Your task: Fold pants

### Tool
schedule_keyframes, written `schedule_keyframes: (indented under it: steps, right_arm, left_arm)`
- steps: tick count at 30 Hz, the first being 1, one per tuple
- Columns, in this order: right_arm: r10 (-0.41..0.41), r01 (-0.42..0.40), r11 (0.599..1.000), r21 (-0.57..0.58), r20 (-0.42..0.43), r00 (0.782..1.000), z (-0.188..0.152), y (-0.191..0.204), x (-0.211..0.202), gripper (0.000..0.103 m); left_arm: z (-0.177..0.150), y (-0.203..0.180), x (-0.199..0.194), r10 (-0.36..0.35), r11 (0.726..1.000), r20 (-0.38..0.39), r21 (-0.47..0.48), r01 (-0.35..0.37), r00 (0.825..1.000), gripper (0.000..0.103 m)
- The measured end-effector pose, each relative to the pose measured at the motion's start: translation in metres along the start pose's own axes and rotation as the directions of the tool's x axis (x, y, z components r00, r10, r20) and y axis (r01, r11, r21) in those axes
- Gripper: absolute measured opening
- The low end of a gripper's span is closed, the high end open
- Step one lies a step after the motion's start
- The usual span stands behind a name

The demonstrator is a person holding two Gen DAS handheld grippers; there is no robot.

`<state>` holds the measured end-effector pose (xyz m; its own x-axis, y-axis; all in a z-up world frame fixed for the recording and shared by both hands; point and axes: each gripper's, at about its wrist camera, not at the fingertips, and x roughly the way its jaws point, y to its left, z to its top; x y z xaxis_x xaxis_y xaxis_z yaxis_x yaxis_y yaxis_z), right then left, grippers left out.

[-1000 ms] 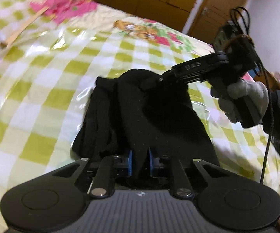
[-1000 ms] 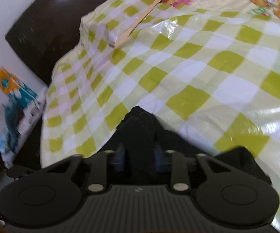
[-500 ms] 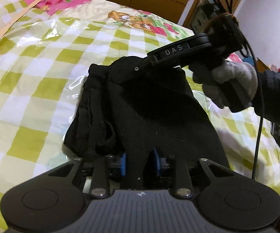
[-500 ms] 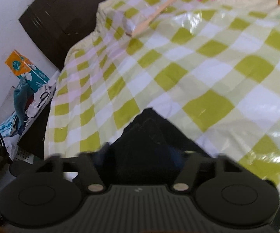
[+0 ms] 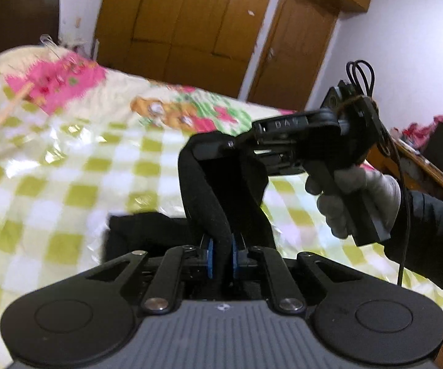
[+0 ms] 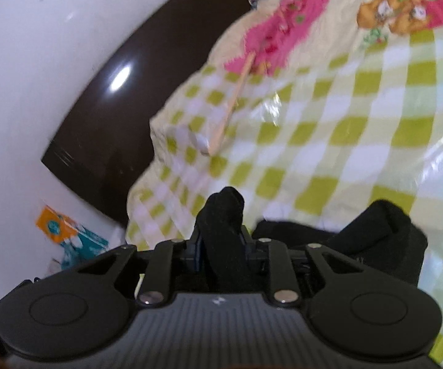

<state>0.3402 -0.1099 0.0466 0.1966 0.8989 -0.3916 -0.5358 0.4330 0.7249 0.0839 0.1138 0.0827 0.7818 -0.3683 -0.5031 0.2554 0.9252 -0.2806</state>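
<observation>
The black pants (image 5: 212,190) hang as a raised fold between both grippers, while their lower part (image 5: 141,233) still rests on the checked bed cover (image 5: 68,166). My left gripper (image 5: 220,258) has its blue pads pressed on the fabric and its jaws are closing. A gloved hand (image 5: 353,193) holds the right gripper (image 5: 203,150) higher up, clamped on the top of the same fold. In the right wrist view the right gripper (image 6: 221,246) is closing on a bunch of pants (image 6: 224,215), with more cloth (image 6: 375,240) lying to the right.
A thin wooden stick (image 5: 3,117) lies on the bed's far left, also visible as the stick (image 6: 233,104) near the bed edge. A dark headboard (image 6: 104,129) and white wall stand beyond. Wooden wardrobe doors (image 5: 190,21) stand behind the bed.
Both grippers have risen, pulling part of the pants up off the bed. The right gripper's jaws widened briefly, then closed on the cloth again. Both views now tilt higher.
</observation>
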Motion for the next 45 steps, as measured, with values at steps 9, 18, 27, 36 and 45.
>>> schedule_keyframes:
  steps: [9, 18, 27, 36, 45]
  right_arm:
    - [-0.082, 0.071, 0.995, -0.068, -0.175, 0.981, 0.011, -0.009, 0.13, 0.024]
    - [-0.089, 0.088, 0.996, -0.009, -0.169, 0.982, 0.002, -0.035, 0.162, 0.042]
    - [-0.154, 0.163, 0.984, -0.073, 0.115, 0.981, 0.021, 0.0, 0.051, 0.068]
    - [-0.282, 0.282, 0.959, -0.02, 0.017, 0.959, -0.031, -0.03, 0.057, 0.069]
    - [-0.317, 0.317, 0.948, 0.012, 0.066, 0.946, -0.005, -0.056, 0.076, 0.068]
  left_arm:
    - [-0.052, 0.075, 0.023, 0.137, 0.975, -0.125, -0.16, -0.156, 0.983, 0.024]
    - [-0.064, 0.086, 0.015, 0.144, 0.971, -0.144, -0.168, -0.168, 0.979, 0.037]
    - [-0.036, 0.074, -0.009, 0.236, 0.969, -0.032, -0.069, -0.237, 0.971, 0.037]
    - [-0.05, 0.059, 0.063, 0.153, 0.988, -0.144, 0.042, -0.149, 0.978, 0.038]
    - [-0.054, 0.071, 0.063, 0.139, 0.99, -0.128, 0.0, -0.14, 0.982, 0.039]
